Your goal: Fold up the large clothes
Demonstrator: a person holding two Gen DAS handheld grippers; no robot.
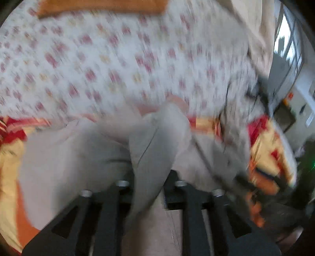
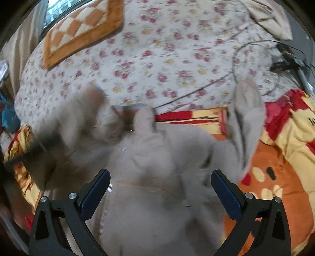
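A large grey garment (image 1: 78,153) lies crumpled on the near part of a bed, over a red, yellow and orange blanket (image 2: 285,137). In the left wrist view a raised fold of it runs up between the jaws of my left gripper (image 1: 150,178), which is shut on the cloth; the cloth hides the fingertips. The view is motion-blurred. In the right wrist view my right gripper (image 2: 160,175) stands wide open just above the grey garment (image 2: 157,157), with nothing pressed between its blue pads (image 2: 94,189). A loose grey sleeve (image 2: 246,122) sticks up at the right.
A floral bedsheet (image 2: 167,59) covers the far part of the bed. An orange checkered mat (image 2: 78,29) lies at its far left. Black cables and a small device (image 2: 285,59) lie at the right, with a beige cloth (image 2: 271,17) beyond. A window (image 1: 285,43) shows.
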